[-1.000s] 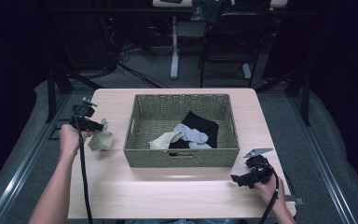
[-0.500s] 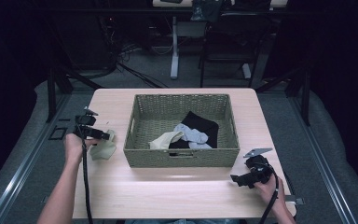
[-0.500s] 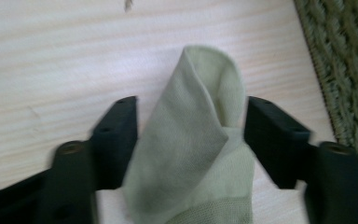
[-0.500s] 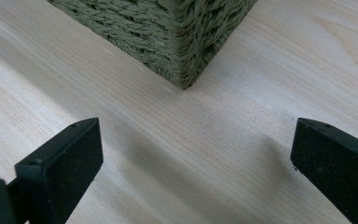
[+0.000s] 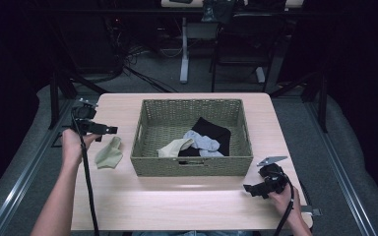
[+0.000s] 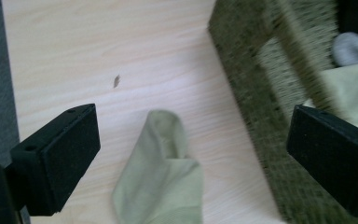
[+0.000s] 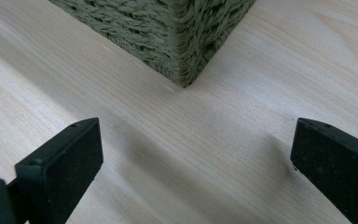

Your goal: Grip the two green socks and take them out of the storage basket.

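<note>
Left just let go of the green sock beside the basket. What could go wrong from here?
1. The left gripper, jaws just opened, hangs low over the green sock; a sideways sweep might drag it.
2. The basket wall is close to one jaw in the left gripper view; reaching in could clip it.

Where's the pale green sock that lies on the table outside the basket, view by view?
High view: pale green sock lies on the table left of the wicker basket, below the left tongs.
Left gripper view: bottom centre, between the open jaws, untouched.
Right gripper view: not in it.
Shared landmark: the wicker basket, at right in the left gripper view, top centre in the right gripper view.
</note>
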